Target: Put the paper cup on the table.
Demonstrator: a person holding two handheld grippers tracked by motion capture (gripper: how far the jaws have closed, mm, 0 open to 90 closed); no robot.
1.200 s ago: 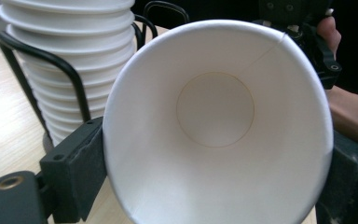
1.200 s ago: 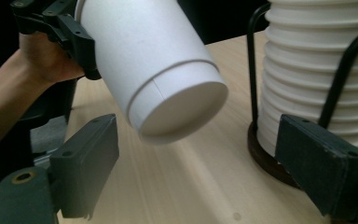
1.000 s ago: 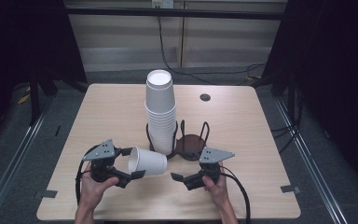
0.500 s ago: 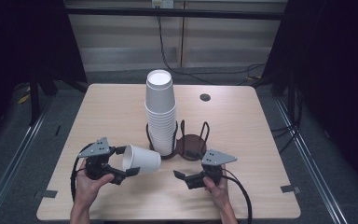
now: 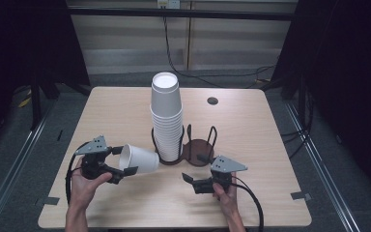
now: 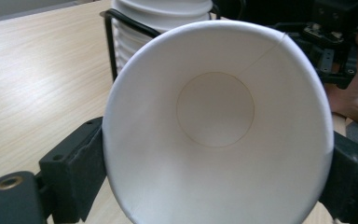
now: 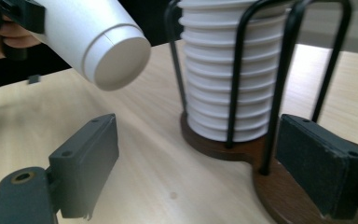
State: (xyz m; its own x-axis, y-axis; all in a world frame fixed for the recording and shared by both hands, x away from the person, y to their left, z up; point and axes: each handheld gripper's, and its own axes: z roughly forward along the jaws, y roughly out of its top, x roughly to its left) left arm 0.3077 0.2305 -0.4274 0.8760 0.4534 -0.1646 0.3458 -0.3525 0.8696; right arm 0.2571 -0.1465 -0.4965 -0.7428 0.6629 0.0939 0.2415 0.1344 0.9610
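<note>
**Two hand-held grippers low over the near side**

The left gripper [image 5: 124, 162] is held in the left hand [image 5: 84, 181] at the near left, its jaws pointed toward the middle and closed on a white paper cup [image 5: 140, 159] — the cup is gripped near its rim and lies on its side. The right gripper [image 5: 189, 180] is held in the right hand [image 5: 225, 192] at the near right, pointed left — its jaws are spread wide with nothing between the pads. Both forearms enter from the bottom edge.

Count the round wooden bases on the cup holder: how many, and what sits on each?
2: the left base carries the cup stack; the right base is bare, near the right gripper.
</note>
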